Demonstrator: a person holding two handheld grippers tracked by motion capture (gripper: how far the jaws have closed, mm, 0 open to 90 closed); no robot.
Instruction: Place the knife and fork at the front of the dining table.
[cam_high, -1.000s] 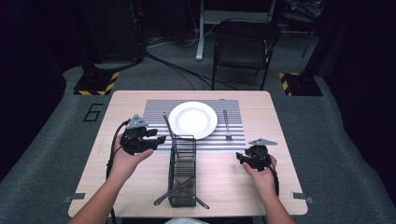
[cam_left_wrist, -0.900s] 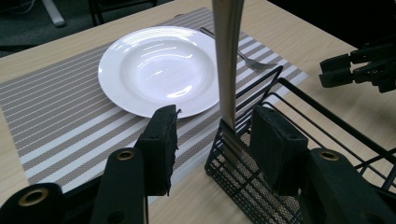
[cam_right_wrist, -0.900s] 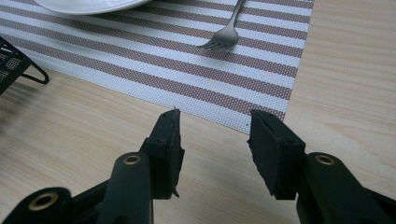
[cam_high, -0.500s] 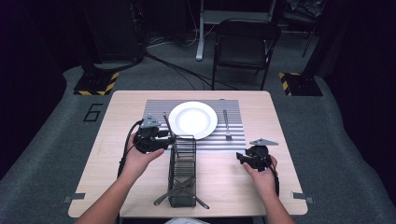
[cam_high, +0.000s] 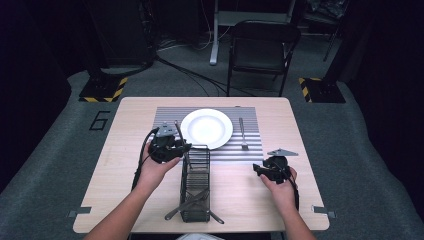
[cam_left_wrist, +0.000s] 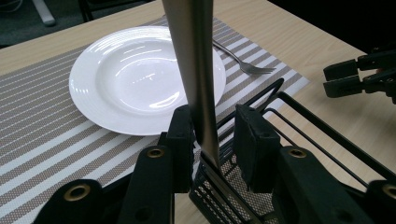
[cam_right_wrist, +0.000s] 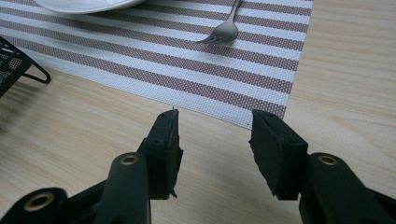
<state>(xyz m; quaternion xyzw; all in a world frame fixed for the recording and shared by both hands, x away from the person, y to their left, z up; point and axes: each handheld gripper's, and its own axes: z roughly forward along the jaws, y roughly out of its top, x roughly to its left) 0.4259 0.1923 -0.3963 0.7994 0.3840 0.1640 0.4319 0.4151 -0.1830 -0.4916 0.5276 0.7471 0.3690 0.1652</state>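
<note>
- The left gripper (cam_left_wrist: 212, 135) has just been closing around a knife (cam_left_wrist: 196, 70); one pad touches, the other hasn't.
- Stiff, slick steel: grip the flat handle squarely.
- The right gripper (cam_right_wrist: 215, 140) rests half-open, empty.

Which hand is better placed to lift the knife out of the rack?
Left: its tongs have just been closing around the knife above the rack. The right tongs sit open over bare table.

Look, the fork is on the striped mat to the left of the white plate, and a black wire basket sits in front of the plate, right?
Not quite: the fork lies to the right of the white plate, not the left, as the high view shows. The rest holds: it is on the striped mat, and the black wire basket sits in front of the plate.
</note>
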